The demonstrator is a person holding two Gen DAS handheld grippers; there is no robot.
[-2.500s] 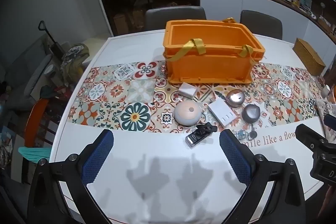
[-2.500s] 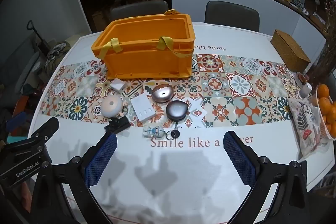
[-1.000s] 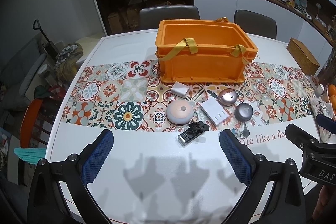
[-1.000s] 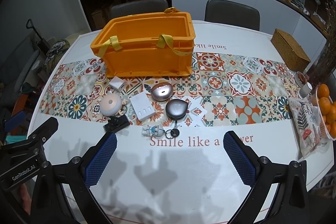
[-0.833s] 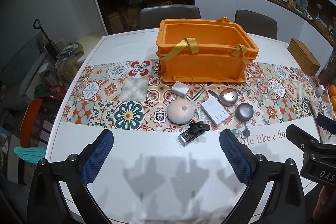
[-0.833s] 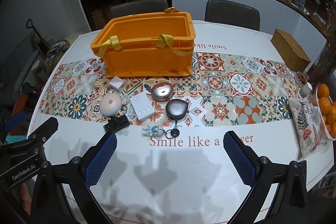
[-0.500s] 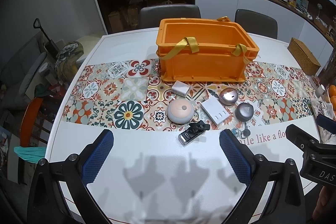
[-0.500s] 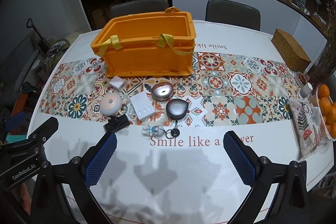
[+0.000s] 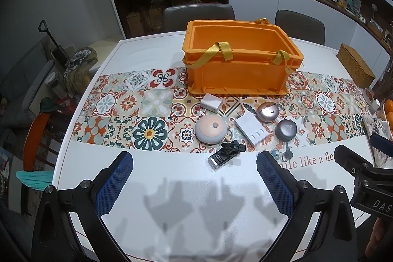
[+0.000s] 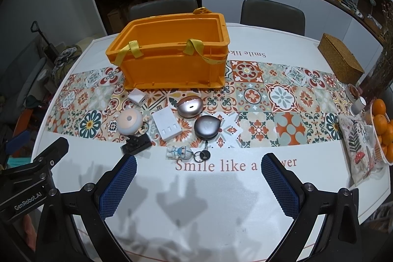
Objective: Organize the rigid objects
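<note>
Overhead, both grippers hover with fingers spread wide, holding nothing.

Left gripper [image 9: 194, 184] and right gripper [image 10: 199, 186] hang over the white table [image 10: 196, 200]. Just in front of the orange crate [image 10: 172, 58] lie a white charger cube [image 10: 137, 97], a peach dome [image 10: 130, 124], a white power bank [image 10: 167, 127], two oval cases [image 10: 190, 106], a black clip [image 10: 136, 144] and an astronaut keychain [image 10: 180, 152].

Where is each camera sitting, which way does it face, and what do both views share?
Left wrist: above the table's near-left edge, facing the orange crate; shows the open left gripper, the right gripper's body far right.
Right wrist: further right, same heading; shows the open right gripper, the left gripper's body at left.
Shared: crate, white power strip.
</note>
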